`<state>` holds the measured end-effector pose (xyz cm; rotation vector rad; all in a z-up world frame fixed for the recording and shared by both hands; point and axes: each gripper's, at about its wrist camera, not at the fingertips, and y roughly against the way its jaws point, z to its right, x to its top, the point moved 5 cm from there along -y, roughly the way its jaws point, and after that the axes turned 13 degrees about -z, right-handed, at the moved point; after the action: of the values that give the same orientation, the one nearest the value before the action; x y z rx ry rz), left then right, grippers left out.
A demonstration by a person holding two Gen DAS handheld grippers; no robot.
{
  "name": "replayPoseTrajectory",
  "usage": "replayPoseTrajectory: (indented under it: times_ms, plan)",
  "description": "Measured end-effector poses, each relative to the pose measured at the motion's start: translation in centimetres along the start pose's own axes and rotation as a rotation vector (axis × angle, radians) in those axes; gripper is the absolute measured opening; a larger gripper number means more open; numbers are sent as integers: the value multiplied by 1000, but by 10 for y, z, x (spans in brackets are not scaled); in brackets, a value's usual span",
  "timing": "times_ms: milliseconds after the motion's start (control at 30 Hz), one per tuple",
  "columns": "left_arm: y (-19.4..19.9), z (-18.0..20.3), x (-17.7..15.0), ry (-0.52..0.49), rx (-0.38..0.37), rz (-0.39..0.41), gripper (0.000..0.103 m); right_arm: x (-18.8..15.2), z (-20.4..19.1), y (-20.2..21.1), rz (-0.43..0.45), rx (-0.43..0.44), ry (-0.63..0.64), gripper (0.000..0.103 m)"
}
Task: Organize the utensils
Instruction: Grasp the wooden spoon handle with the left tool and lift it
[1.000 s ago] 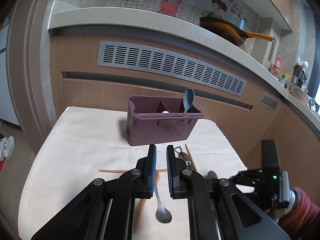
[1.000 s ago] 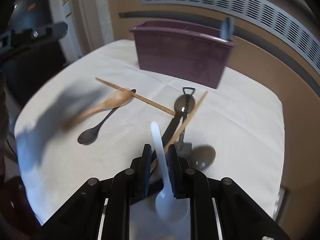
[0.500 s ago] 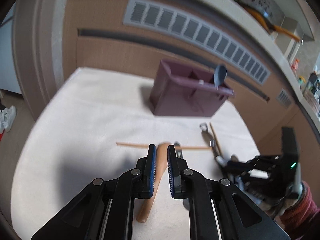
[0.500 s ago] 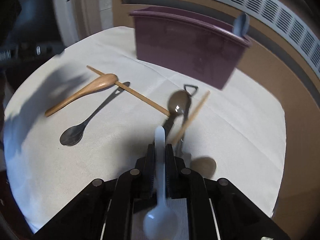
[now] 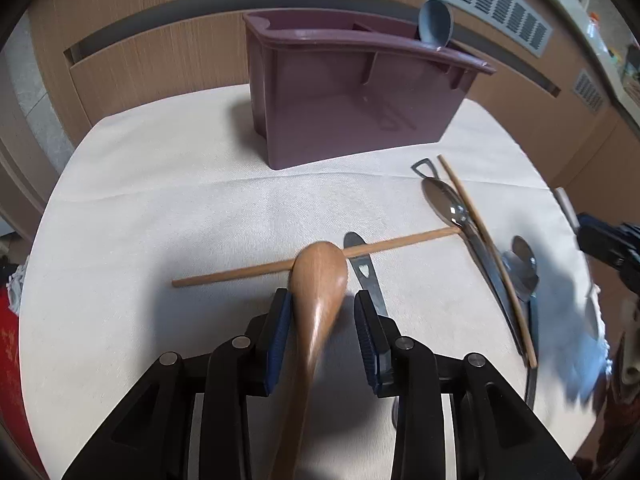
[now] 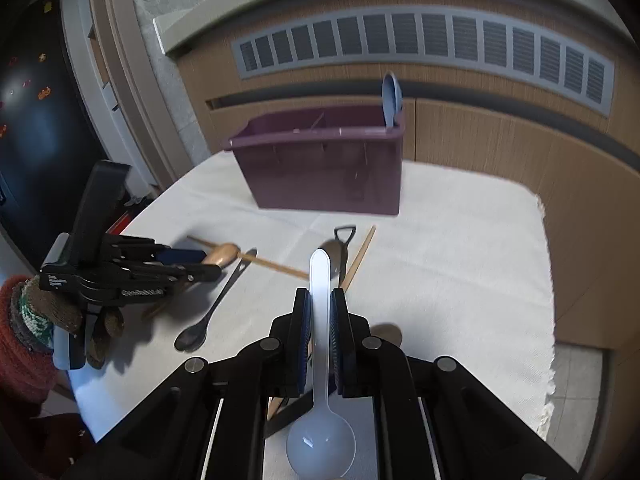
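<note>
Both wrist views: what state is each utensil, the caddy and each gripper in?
Left gripper: jaws opening around wooden spoon, not gripping.
Right gripper: shut on white spoon.
Purple caddy: upright, blue spoon standing inside.
Chopsticks: lying apart on cloth.

Soft daylight lit both fisheye views; edges curved and darkened, and the right side of the left view was motion-blurred.

Wood-grain cabinet front [image 6: 500, 148] filling the back, 12 o'clock, with long grey slatted vent [image 6: 424, 44] across the top and dark horizontal recess [image 5: 120, 40] beneath. Pale speckled counter edge [image 6: 192, 28] above. Dark fridge-like panel [image 6: 36, 112] at 9 o'clock. Grey tiled floor [image 6: 576, 392] at 4 o'clock. Soft daylight.
</note>
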<state>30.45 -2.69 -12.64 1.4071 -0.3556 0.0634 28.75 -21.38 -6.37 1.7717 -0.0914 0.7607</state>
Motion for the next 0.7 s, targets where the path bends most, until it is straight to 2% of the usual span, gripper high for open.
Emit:
replayPoseTrajectory:
  times_ms: [167,233,300,367,500,633,700]
  plan:
    - [-7,2,9,25,38,-3,34,6,-3,4,51,6,-17,10]
    - [-7,1,11,48,35,-8,33,7,-3,5,68,-4,-32,10]
    - [-3,-3,8,80,-1,10,31,6,-3,7,81,-2,-47,10]
    - [10,-6,0,120,-53,66,31,3,-3,11,98,-3,-57,10]
    - [59,-3,-20,146,-107,236,31,0,-3,22,127,1,-65,10]
    - [98,3,-25,137,-115,338,30,1,-5,28,154,7,-78,10]
    - [110,6,-26,124,-114,365,25,2,-7,30,165,8,-81,10]
